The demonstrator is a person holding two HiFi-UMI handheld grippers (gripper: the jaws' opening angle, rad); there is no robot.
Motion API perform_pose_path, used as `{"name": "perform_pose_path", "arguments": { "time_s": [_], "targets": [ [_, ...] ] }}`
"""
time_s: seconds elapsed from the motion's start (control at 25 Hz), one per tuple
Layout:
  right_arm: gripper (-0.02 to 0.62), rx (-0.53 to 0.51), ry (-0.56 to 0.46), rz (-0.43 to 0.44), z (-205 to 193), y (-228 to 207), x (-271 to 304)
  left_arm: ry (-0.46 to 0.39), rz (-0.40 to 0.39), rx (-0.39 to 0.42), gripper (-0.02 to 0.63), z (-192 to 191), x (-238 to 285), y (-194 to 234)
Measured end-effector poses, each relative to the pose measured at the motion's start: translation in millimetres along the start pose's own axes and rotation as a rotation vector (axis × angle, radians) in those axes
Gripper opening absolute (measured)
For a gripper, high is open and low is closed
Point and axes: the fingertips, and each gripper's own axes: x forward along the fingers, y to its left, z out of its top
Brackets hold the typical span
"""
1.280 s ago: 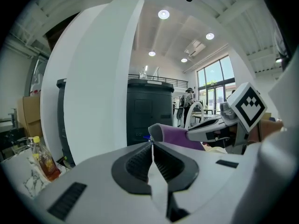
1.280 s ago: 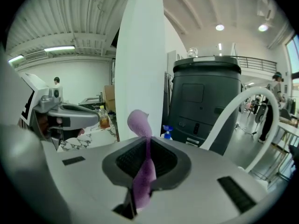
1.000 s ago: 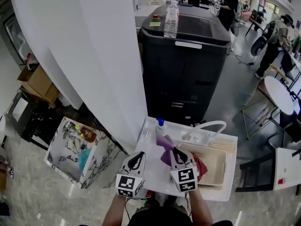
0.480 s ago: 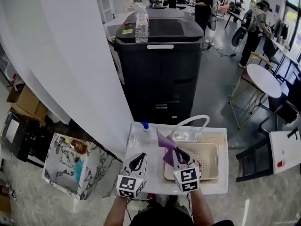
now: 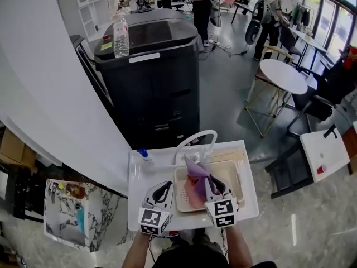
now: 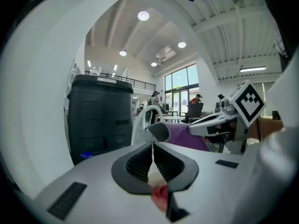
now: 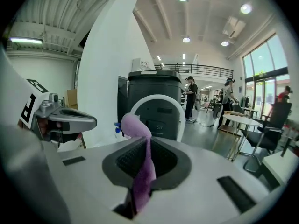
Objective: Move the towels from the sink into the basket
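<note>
purple towel (image 5: 193,171) in right tongs (image 5: 207,180), basket (image 5: 239,176) half-covered

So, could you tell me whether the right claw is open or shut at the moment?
Shut: the right claw pinches the purple towel, which sticks up between its jaws.

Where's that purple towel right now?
In the head view the purple towel is pinched in the right gripper, just right of centre, over the beige basket and near the white faucet.
</note>
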Motion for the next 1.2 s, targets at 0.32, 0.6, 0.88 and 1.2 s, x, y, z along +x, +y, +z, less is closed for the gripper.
{"name": "perform_pose_path", "arguments": {
  "time_s": [0.32, 0.6, 0.88, 1.2],
  "targets": [
    [0.046, 0.058, 0.048, -0.093, -37, -49, -23, 0.025, -0.097, 0.015, 0.017, -2, 35, -39],
    [0.046, 0.094, 0.096, -0.121, -68, -77, -27, 0.072, -0.136, 0.011, 0.017, -18, 58, -63],
    [0.046, 0.116, 0.164, -0.106, -102, -85, -15, 0.133, -0.142, -0.017, 0.017, -45, 76, -69],
    [0.046, 0.162, 0.262, -0.088, -157, -96, 1, 0.205, -0.164, -0.033, 0.017, -78, 104, -80]
  ]
}}
